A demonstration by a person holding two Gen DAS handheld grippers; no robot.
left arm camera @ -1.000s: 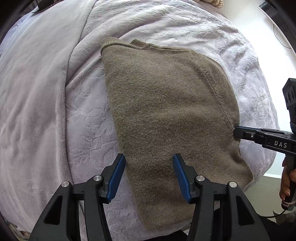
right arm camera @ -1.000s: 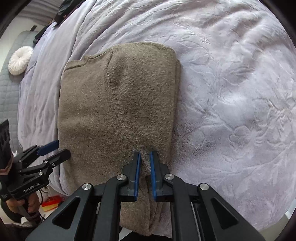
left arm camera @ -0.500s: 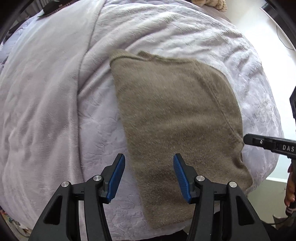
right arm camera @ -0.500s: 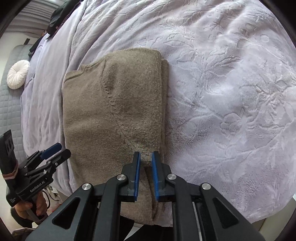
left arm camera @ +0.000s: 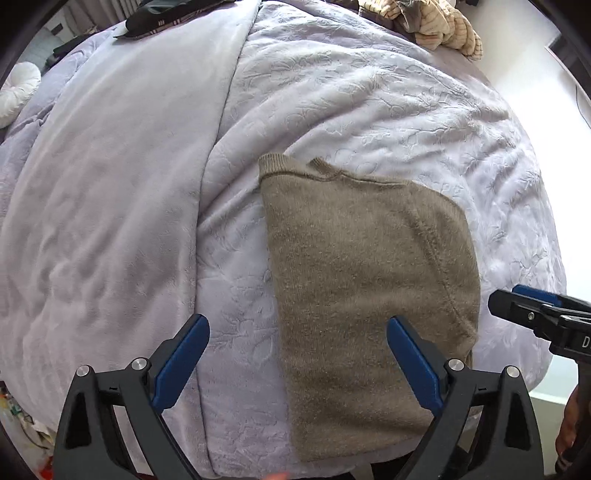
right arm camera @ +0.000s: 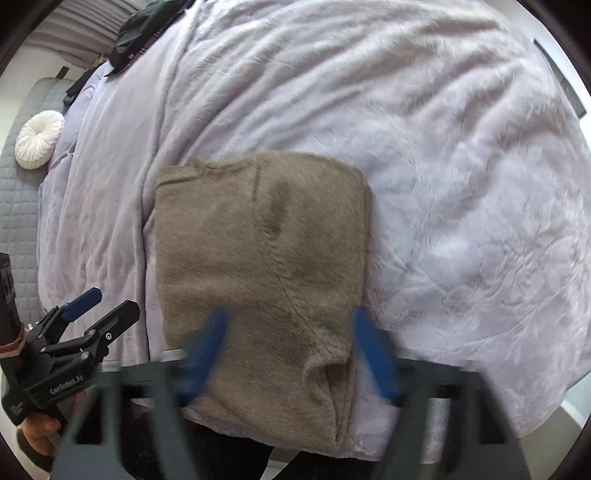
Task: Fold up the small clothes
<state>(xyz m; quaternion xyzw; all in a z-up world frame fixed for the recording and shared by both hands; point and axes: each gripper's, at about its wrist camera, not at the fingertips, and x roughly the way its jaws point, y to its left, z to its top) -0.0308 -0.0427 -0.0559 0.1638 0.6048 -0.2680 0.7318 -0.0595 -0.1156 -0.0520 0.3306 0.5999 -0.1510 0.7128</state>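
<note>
A folded taupe knit sweater point(left arm camera: 369, 280) lies flat on a lilac embossed blanket point(left arm camera: 110, 221), its near end hanging over the bed's front edge. In the right wrist view the same sweater point(right arm camera: 258, 258) shows a small raised fold at its near right corner. My left gripper point(left arm camera: 297, 332) hovers above the sweater's left edge, its jaws opening wide with nothing pinched. My right gripper point(right arm camera: 290, 332) hangs blurred above the sweater's near end, jaws opening, no cloth between the pads. Each gripper also shows in the other's view: the right gripper point(left arm camera: 535, 314), the left gripper point(right arm camera: 92, 306).
A tan striped garment point(left arm camera: 436, 26) lies at the bed's far edge and dark clothes point(left arm camera: 159, 14) at the far left. A round white cushion point(right arm camera: 38, 140) rests on a grey quilted surface point(right arm camera: 22, 206). A hand point(right arm camera: 40, 432) holds the left gripper's handle.
Both grippers rose away from the sweater. The right jaws went from nearly shut over its near end to wide apart. The left jaws widened too.
</note>
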